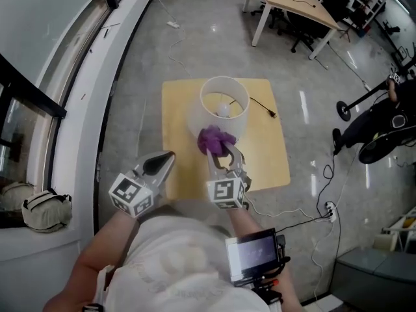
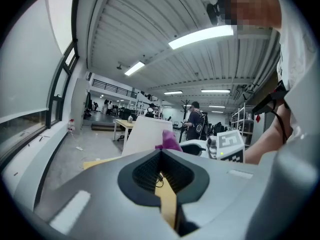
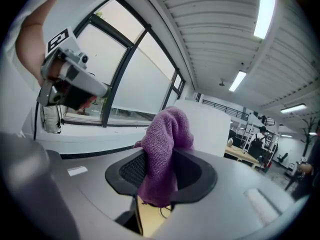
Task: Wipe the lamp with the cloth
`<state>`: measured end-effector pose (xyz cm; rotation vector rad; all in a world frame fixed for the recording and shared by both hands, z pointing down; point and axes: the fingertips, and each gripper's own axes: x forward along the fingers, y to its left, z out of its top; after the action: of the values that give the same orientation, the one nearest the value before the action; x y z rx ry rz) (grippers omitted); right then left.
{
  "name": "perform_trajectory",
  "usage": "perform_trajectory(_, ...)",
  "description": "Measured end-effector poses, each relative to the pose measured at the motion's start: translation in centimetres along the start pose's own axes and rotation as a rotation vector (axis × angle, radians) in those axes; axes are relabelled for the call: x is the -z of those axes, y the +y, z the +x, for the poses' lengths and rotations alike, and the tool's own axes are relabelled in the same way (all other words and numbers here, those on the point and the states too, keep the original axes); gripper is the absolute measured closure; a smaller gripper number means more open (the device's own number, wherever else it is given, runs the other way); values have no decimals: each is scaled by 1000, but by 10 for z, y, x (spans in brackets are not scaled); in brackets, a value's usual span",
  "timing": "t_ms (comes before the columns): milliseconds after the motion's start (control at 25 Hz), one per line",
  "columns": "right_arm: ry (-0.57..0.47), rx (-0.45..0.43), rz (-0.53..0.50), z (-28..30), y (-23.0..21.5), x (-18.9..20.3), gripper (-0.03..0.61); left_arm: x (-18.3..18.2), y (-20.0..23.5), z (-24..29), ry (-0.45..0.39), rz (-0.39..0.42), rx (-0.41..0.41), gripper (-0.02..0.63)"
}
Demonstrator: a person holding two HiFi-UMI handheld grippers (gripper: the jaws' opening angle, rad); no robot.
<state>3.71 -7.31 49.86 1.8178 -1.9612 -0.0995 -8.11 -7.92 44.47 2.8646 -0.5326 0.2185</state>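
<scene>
Ok, right gripper (image 1: 223, 153) clamped on purple cloth (image 1: 214, 138) at lamp (image 1: 239, 123) shade's near side; left gripper (image 1: 168, 158) closed, empty. Likely wiping; next: sweep around shade.

Cloth (image 3: 167, 134): purple terry weave, nubbly, matt.
Lamp shade (image 1: 224, 112): white, smooth, matt; fabric or paper, cannot tell.
Table (image 1: 179, 155): pale wood-look top, smooth, low sheen.
Left gripper (image 2: 160, 154), right gripper (image 3: 159, 156): grey plastic shells, smooth, matt; pads (image 2: 145, 171) black, finely ribbed.
Floor (image 1: 305, 109): grey, polished, glossy.
</scene>
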Motion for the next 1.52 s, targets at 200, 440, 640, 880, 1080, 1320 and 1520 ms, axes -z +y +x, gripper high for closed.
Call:
perform_trajectory(200,155,-31,23,4,26,48,428,3,19,13,15,-16,72,614)
perform_trajectory(440,218,-55,73,-3,32,58,430,10,26,32,37,-5,170,614)
perform_trajectory(640,92,48,-16,-23,8,-19,431,12,40,37,41,-6,218,614)
perform_trajectory(880,51,190,-252,-17,-26,-107,431,8,55,30,32,-12,255,614)
perform_trajectory(1080,190,247,-372,9,-31,-98,431,3,73,22,16,-29,263,614)
perform_trajectory(1320,310,248,-485,32,-4,-64,433,7,99,8,19,-45,259,614)
perform_trajectory(1520,413,190,-591,46,25,-19,434,8,115,3,20,-58,258,614)
